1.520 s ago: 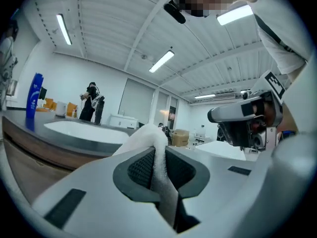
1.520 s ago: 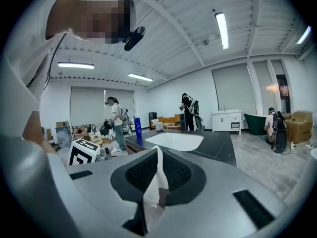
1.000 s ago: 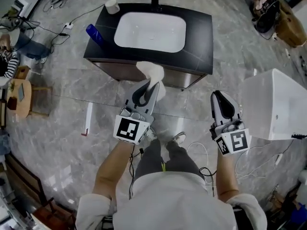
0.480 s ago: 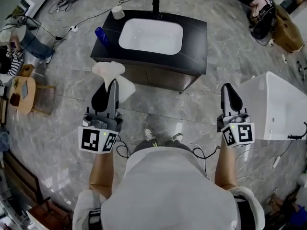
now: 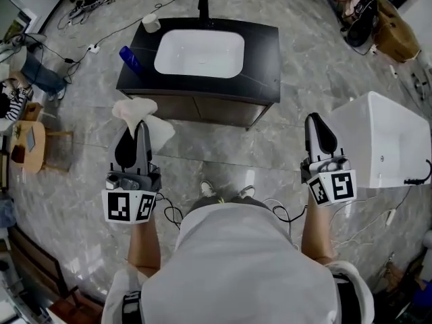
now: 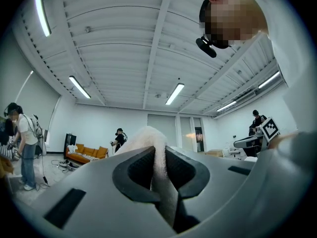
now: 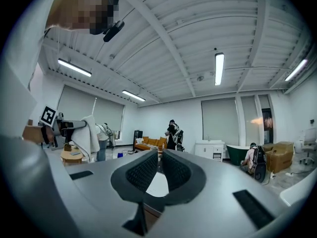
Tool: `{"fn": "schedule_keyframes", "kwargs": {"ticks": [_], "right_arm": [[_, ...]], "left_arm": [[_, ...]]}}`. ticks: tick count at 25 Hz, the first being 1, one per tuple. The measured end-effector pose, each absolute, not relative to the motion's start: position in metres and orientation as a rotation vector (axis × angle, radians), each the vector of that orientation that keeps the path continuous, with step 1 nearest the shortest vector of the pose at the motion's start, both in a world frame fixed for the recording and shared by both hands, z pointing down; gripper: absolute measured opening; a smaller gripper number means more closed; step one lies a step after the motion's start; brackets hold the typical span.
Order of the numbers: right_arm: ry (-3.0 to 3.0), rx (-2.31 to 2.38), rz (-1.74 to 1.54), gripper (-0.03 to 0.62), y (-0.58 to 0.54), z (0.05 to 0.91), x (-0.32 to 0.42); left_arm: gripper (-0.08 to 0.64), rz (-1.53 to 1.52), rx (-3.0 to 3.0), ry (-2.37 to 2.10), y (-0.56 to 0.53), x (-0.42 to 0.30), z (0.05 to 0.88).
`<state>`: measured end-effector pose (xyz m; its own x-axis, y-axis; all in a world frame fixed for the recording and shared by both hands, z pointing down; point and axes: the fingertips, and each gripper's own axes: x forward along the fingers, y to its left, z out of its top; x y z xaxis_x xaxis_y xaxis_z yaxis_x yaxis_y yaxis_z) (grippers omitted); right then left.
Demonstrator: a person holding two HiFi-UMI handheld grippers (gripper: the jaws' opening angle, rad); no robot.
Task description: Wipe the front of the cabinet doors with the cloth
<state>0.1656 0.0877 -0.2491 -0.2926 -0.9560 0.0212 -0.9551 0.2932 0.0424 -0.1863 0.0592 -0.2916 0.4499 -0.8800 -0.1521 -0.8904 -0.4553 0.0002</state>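
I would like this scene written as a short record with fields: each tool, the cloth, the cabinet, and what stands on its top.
left tool: shut on the white cloth
right tool: jaws nearly together, nothing between them
cabinet: dark top, brown front, ahead of the person
cloth against doors: no, it is held off the cabinet, near its left corner
sink: white, set into the top
on the top: blue bottle, white cup, black tap
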Motion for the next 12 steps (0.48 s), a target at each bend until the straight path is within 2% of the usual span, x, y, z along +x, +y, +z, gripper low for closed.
{"fn": "schedule_keyframes", "kwargs": {"ticks": [12], "right_arm": [[-2.535, 1.846, -0.077, 0.055, 0.088, -0.268, 0.176]], "left_arm": [[0.057, 0.223, -2.594, 1.551, 0.061, -0.161, -0.309]]}}
